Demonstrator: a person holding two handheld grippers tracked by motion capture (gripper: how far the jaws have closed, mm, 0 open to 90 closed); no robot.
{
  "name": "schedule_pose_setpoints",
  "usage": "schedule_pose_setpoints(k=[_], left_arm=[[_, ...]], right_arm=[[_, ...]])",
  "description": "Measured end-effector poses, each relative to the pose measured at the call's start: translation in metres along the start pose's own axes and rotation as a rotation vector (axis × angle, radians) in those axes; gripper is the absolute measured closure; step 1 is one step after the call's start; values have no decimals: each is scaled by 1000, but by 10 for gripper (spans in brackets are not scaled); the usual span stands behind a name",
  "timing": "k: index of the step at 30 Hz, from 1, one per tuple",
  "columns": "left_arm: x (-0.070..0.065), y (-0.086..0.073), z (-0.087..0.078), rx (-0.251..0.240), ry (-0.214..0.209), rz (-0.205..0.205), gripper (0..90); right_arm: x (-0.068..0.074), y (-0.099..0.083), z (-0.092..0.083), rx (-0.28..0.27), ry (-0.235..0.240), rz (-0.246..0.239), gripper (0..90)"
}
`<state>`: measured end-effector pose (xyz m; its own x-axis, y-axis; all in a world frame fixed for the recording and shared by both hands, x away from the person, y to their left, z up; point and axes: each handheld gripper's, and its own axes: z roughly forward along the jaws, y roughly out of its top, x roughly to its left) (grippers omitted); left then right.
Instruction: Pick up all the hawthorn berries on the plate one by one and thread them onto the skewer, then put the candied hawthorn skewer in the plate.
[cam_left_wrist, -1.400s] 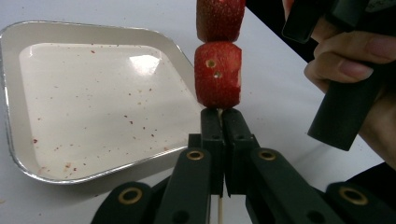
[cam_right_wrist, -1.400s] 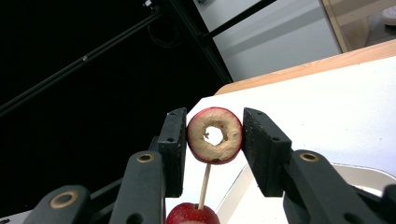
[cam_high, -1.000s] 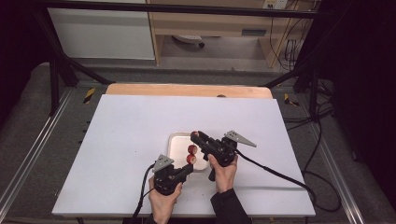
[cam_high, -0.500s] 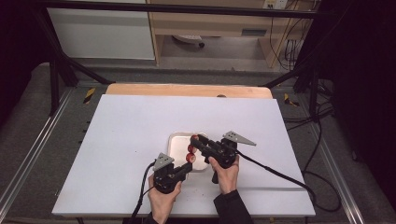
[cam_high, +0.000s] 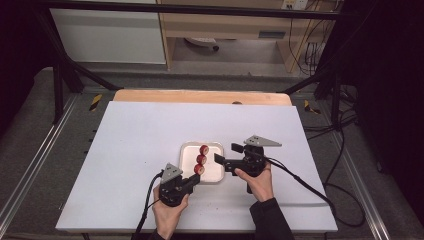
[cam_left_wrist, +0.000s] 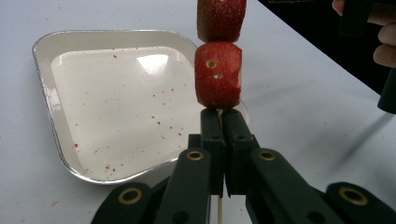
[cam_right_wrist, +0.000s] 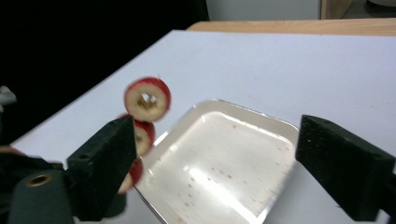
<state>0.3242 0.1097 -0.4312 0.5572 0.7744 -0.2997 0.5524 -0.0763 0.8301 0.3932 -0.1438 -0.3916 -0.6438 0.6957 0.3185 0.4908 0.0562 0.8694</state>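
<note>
High view: both forearms enter from the bottom edge of the white table (cam_high: 130, 145). The left gripper (cam_high: 192, 181), held low and angled up toward the right, is clamped on a thin wooden skewer (cam_left_wrist: 219, 212) threaded with three red strawberry pieces (cam_high: 201, 159), which it holds over the shallow white square tray with a metal rim (cam_high: 216, 172). The right gripper (cam_high: 229, 156) points left, level, just right of the tray; its jaws have just been opening and stand wide apart with nothing between them. Left gripper view: the lowest berry sits just above the closed jaw tips.
</note>
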Motion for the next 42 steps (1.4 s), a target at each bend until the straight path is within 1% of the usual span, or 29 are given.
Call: schedule_pose_setpoints(k=[3, 6, 8, 11, 16, 19, 22, 28, 32, 33, 35, 37, 41, 42], left_arm=[[2, 1, -1, 12, 4, 31, 882], [6, 2, -4, 24, 11, 57, 882], [8, 3, -6, 33, 8, 69, 882], [10, 5, -8, 49, 7, 93, 882], [13, 10, -11, 70, -3, 122, 882], [14, 14, -13, 88, 2, 145, 881], [15, 19, -14, 105, -4, 161, 881], [16, 28, -16, 125, -4, 177, 881], [15, 34, -18, 140, -2, 197, 881], [15, 35, -19, 142, -3, 198, 881], [16, 39, -21, 145, -2, 196, 881], [17, 43, -22, 149, 3, 197, 881], [18, 52, -20, 165, 0, 204, 881], [19, 55, -19, 172, 0, 205, 881]], right_arm=[[-6, -2, -3, 59, -16, -45, 73], [-13, -6, -7, 116, -23, -82, 49], [-17, -10, -10, 145, -21, -95, 35], [-23, -16, -16, 184, -30, -122, 20], [-35, -30, -27, 238, -50, -134, 10], [-41, -37, -34, 253, -64, -139, 13], [-46, -45, -41, 262, -72, -141, 14], [-54, -57, -54, 265, -86, -138, 14], [-58, -61, -59, 284, -98, -140, 12], [-59, -62, -60, 282, -98, -144, 12], [-61, -64, -63, 278, -102, -133, 15], [-62, -66, -65, 281, -104, -139, 15], [-63, -69, -68, 283, -107, -141, 16], [-63, -70, -68, 283, -105, -135, 17]])
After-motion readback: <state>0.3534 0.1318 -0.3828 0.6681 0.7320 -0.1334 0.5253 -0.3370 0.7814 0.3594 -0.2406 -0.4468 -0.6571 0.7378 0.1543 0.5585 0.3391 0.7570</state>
